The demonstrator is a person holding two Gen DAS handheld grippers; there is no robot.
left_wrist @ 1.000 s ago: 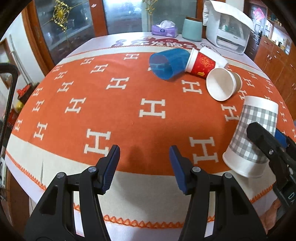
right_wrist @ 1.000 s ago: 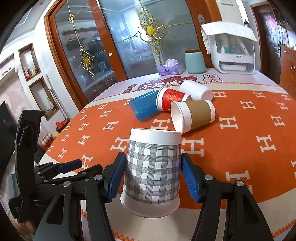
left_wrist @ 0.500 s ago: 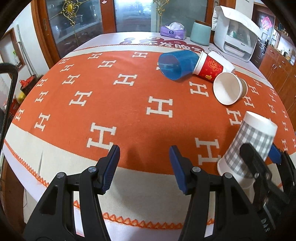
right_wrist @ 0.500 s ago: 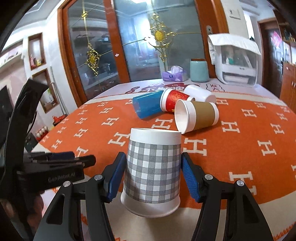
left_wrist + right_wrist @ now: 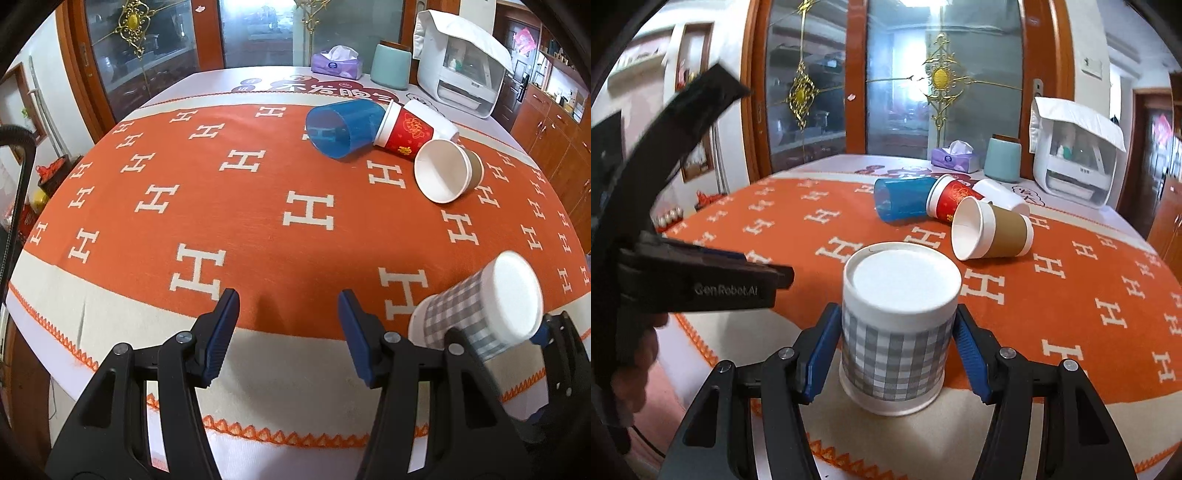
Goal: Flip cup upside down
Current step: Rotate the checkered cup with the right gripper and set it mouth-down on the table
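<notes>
One checked cup [image 5: 899, 325] sits between the blue pads [image 5: 822, 354] of my right tool [image 5: 897, 350], bottom up, its closed white base facing the ceiling and its wide rim down toward the cream border of the cloth [image 5: 1071, 280] on the worktop [image 5: 827, 162]. Both pads press on its sides, so I judge the tool clamped on it; holding it at mid-height keeps the rim free to meet the cloth flat. The flip looks done, with only the setting down and letting go left.

My left tool [image 5: 288, 332] holds nothing, its pads spread apart over the cloth's near edge, waiting just left of the right tool. From its camera the cup appears tilted at the right edge, probably from lens bend.

Ahead of both tools, well apart from the held cup, a blue cup [image 5: 341, 127], a red cup [image 5: 404, 133] and a brown-sleeved cup [image 5: 991, 230] lie on their sides; a fourth white one behind them is mostly hidden.

Whether the rim already touches the cloth I cannot tell: the cup's own wall and my fingers cover that line.
</notes>
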